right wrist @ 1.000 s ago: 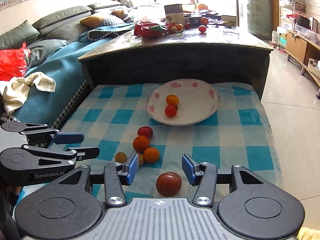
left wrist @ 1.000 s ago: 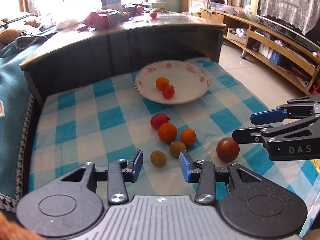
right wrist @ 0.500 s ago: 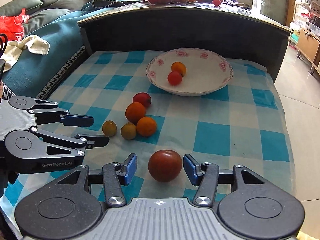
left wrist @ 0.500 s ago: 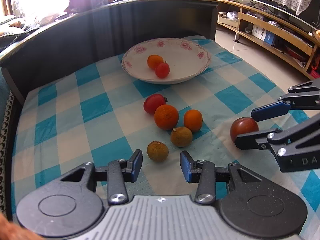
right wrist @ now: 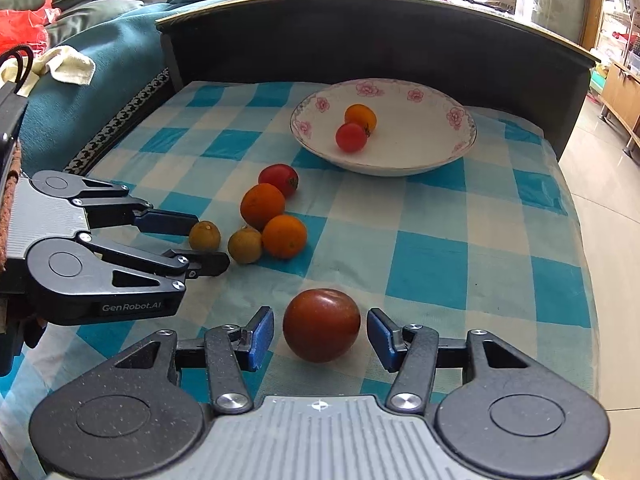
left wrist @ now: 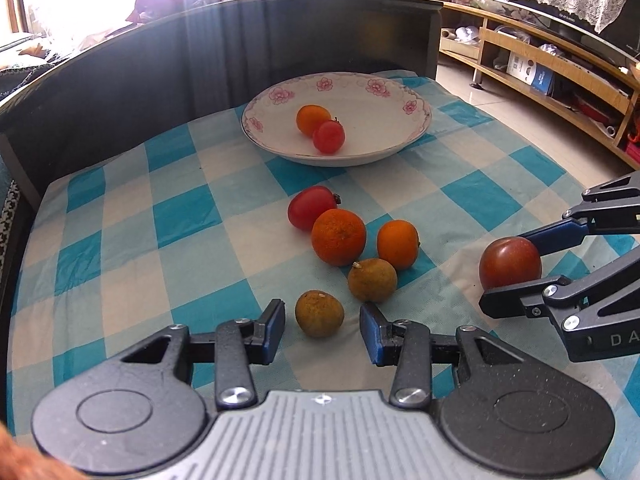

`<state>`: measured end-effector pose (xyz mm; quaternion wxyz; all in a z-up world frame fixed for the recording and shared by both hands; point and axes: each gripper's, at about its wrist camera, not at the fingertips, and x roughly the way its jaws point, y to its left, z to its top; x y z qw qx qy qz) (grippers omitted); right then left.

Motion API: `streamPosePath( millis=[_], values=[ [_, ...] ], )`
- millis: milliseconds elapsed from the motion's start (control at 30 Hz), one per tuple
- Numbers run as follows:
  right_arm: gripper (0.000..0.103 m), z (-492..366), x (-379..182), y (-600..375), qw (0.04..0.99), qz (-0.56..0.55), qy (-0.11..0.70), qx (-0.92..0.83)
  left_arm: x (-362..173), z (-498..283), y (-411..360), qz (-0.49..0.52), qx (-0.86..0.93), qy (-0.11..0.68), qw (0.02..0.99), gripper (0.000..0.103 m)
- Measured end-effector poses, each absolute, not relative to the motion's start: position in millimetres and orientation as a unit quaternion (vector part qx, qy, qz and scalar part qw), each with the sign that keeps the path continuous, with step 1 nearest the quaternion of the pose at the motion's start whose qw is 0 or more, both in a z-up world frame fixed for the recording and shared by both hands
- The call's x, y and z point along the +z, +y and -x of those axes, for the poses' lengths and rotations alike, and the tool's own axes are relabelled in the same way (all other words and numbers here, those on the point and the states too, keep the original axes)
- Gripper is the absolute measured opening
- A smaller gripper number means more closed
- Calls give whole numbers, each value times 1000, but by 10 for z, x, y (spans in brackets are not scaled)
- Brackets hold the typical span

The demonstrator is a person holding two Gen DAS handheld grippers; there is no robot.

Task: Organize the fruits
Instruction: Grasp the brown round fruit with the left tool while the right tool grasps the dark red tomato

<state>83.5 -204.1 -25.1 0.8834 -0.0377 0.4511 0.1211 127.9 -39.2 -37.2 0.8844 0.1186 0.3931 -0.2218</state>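
Note:
My left gripper (left wrist: 322, 330) is open around a small brownish fruit (left wrist: 319, 313), pads apart from it on both sides. My right gripper (right wrist: 320, 334) is open around a dark red tomato (right wrist: 321, 325), with a small gap at each pad. On the checked cloth (left wrist: 180, 216) lie a red tomato (left wrist: 311, 207), two oranges (left wrist: 339, 237) (left wrist: 397, 244) and a second brownish fruit (left wrist: 372, 280). The flowered white bowl (left wrist: 380, 92) holds an orange fruit (left wrist: 313, 119) and a red tomato (left wrist: 328, 137). The right gripper (left wrist: 516, 268) shows at the left wrist view's right edge, the left gripper (right wrist: 200, 242) at the right wrist view's left.
A dark curved wall (left wrist: 200, 48) rises behind the cloth, with a cluttered tabletop above it. A teal sofa with a white towel (right wrist: 68, 66) lies to the left. Wooden shelves (left wrist: 560, 64) and tiled floor lie to the right. The cloth's right edge drops to the floor.
Both grippers have come down and forward toward the cloth. The brownish fruit now sits between the left fingers and the dark tomato between the right fingers. No fruit has moved.

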Motion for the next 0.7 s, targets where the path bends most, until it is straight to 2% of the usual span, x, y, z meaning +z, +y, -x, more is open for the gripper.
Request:
streamPosePath(
  millis=[433, 700],
  values=[
    [41, -868, -312, -2054, 879, 28, 461, 117, -374, -1247, -410, -115, -210, 391, 889, 49],
    [36, -869, -319, -2028, 881, 36, 456, 117, -365, -1263, -418, -112, -216, 396, 885, 41]
  ],
)
